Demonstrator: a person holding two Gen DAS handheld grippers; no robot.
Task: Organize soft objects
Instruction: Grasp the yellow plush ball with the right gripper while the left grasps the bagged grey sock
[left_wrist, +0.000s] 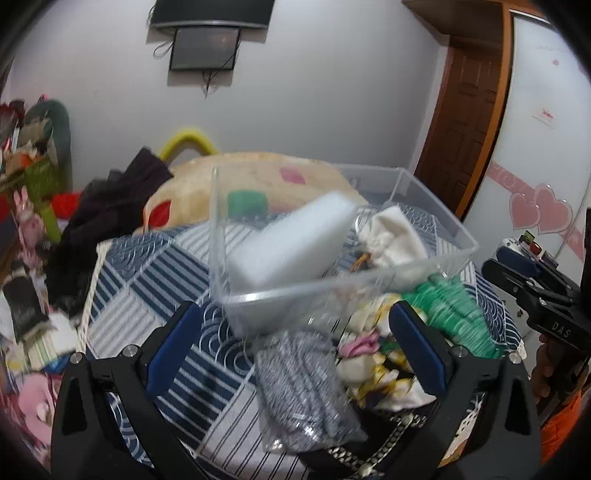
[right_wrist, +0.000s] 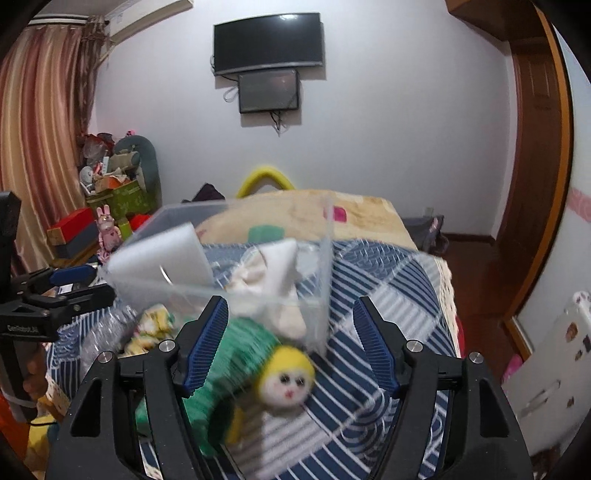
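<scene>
Your left gripper (left_wrist: 295, 343) stands with its jaws spread wide and nothing between the blue pads (left_wrist: 173, 347); it hangs over the blue-and-white patterned bedcover (left_wrist: 147, 280), and just ahead of it, between the jaws in the left wrist view, lies a grey knitted item in a clear bag (left_wrist: 303, 387); to the right of that sits a crumpled floral cloth (left_wrist: 373, 365), yellow, white and pink, and further right a green knitted toy (left_wrist: 454, 314) beside the right-hand pad. Beyond these stands the clear plastic bin (left_wrist: 436, 206), resting on the bedcover; inside it a white foam block (left_wrist: 291, 243) leans tilted on the left, with a white fabric bundle (left_wrist: 395, 232) to its right, the two near each other, though whether they touch is unclear through the blur. Behind the bin lies a beige pillow (left_wrist: 258, 173) with red and pink patches.

Your right gripper (right_wrist: 291, 347) is likewise parted, clasping nothing; its left pad (right_wrist: 207, 343) overlaps the green knitted toy (right_wrist: 243, 350) in the picture, but I cannot tell whether it touches; the toy's yellow-and-white doll face (right_wrist: 286, 380) lies between the jaws on the bedcover (right_wrist: 388, 280). The bin (right_wrist: 325, 258) sits just beyond, holding the foam block (right_wrist: 166, 258) on the left and the fabric bundle (right_wrist: 273, 273) on the right; the floral cloth (right_wrist: 151, 328) lies left of the toy.
</scene>
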